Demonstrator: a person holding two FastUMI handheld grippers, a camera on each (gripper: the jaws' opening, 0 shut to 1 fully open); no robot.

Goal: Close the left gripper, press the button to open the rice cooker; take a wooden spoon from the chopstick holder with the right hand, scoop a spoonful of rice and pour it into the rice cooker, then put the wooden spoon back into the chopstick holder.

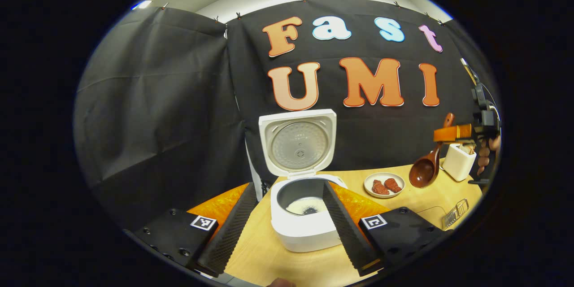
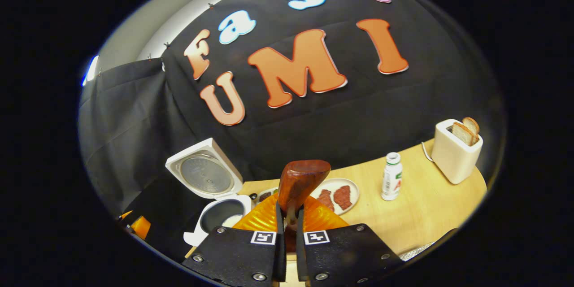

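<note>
Rice cooker (image 1: 305, 215) sits open on the table (image 1: 291, 264), lid (image 1: 298, 143) tipped up and back so the pot is free to receive rice; a little white rice shows at the pot bottom. Left gripper (image 1: 287, 224) hangs in front of the cooker with fingers spread wide, gripping nothing, probably parked out of the way now that the button step looks done. Right gripper (image 2: 287, 228) is clamped narrow on the wooden spoon (image 2: 300, 184) handle. In the left gripper view the spoon (image 1: 426, 168) hangs bowl-down, off to the right near the plate of red food (image 1: 384, 184) and the toaster (image 1: 458, 161). Bowl looks empty from here. Chopstick holder: can't tell which item it is. A small bottle (image 2: 391, 182) stands between plate and toaster.
</note>
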